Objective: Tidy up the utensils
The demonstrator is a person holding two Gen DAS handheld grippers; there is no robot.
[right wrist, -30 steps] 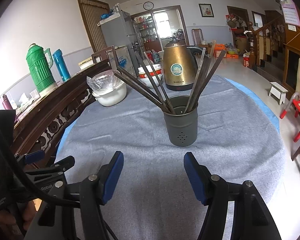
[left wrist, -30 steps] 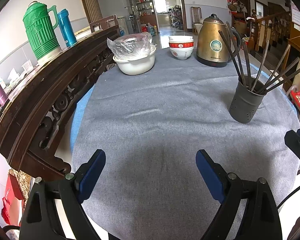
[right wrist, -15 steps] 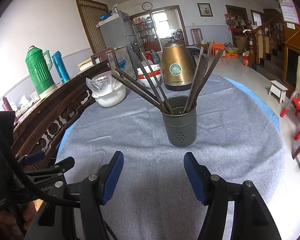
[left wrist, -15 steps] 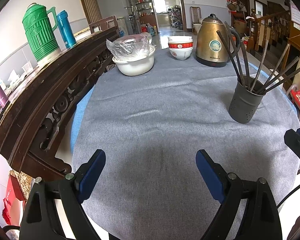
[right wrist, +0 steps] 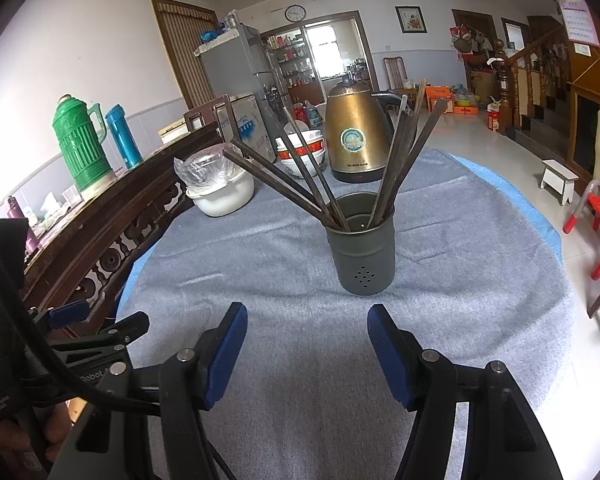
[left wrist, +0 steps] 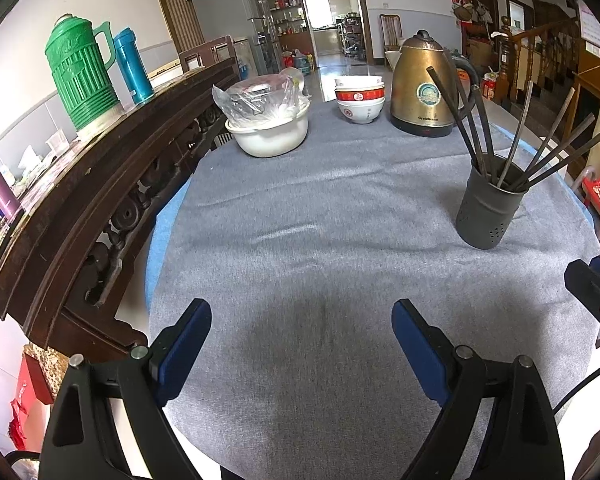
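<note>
On top of the grey cloth (left wrist: 320, 240) over the round table: a dark metal cup (right wrist: 365, 256), standing up straight, with little holes low on its side. Inside the cup: long dark chopsticks (right wrist: 300, 178), fanned out, some leaning left, some leaning right, tips down in the cup.

Just in front of the cup, nearer the camera: the right gripper (right wrist: 307, 344), jaws apart, nothing between the blue pads (right wrist: 226, 350), only cloth under the gap. Not touching the cup.

Over a bare part of the cloth, to the left of the cup: the left gripper (left wrist: 302, 342), jaws wide apart, nothing held. From this side, cup (left wrist: 489, 210) and chopsticks (left wrist: 512, 140) off to the right, well apart from the left gripper. At the right edge of this view, a bit of the right gripper's black frame.

Far side of the table: a gold kettle (right wrist: 354, 136) behind the cup, a stack of white bowls with a red band (left wrist: 360, 96) next to the kettle, and a white bowl with a clear plastic bag on top (left wrist: 268, 120) further left.

Along the left of the table: a dark carved wooden shelf (left wrist: 80, 200), with a green jug (left wrist: 80, 72) and a blue bottle (left wrist: 132, 64) standing on it, side by side.

Bottom left of the right view: part of a person's hand (right wrist: 54, 430) on the left gripper's handle.
</note>
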